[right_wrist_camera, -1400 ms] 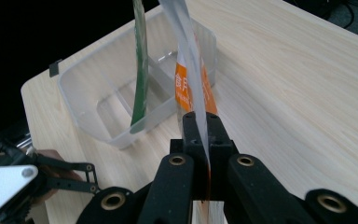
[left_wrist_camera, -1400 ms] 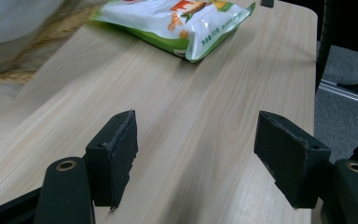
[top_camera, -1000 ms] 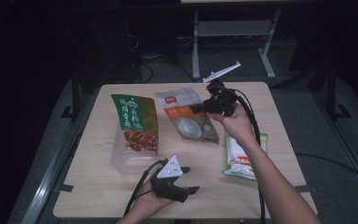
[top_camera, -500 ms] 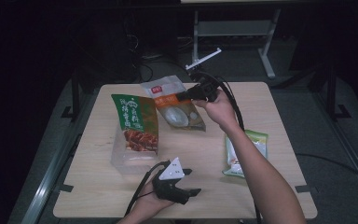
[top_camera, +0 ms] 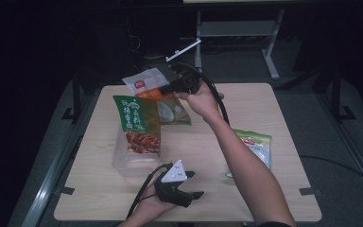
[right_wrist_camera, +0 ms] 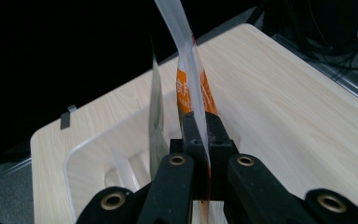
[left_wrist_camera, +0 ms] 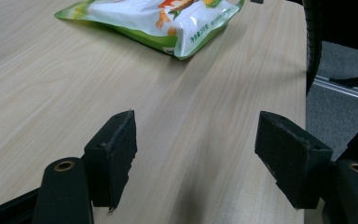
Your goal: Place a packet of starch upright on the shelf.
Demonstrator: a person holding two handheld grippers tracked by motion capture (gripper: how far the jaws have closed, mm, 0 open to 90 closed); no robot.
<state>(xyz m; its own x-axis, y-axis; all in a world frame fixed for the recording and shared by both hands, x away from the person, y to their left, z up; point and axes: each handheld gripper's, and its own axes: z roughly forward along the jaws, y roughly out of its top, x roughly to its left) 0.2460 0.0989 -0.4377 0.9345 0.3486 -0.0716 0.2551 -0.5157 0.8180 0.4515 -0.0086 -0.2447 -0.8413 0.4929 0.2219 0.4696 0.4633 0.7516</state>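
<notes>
Nearest the person, the left gripper [top_camera: 196,194] rests low at the front edge of the bench [top_camera: 274,101], jaws spread wide and holding nothing; in the left gripper view bare wood lies between its pads [left_wrist_camera: 116,149], with the green-and-white packet [left_wrist_camera: 168,18] lying flat beyond them. Farther out, a clear plastic tray [top_camera: 134,156] sits on the bench with a green snack bag [top_camera: 137,125] standing in it. Farthest, the right gripper [top_camera: 165,89] is clamped tight on the orange-and-white packet [top_camera: 144,84], which hangs in the air above the tray's far end, just behind the green snack bag.

The step in hand looks like carrying this packet to the tray; the next move likely calls for lowering it in beside the green bag and only then easing the jaws apart, keeping it from knocking that bag over.

The right gripper view shows the packet [right_wrist_camera: 191,88] edge-on, pinched between the jaws with the tray [right_wrist_camera: 88,154] directly beneath, a line-up hard to judge from the high view. The high view gives the printed faces of the bags and the layout across the bench.
</notes>
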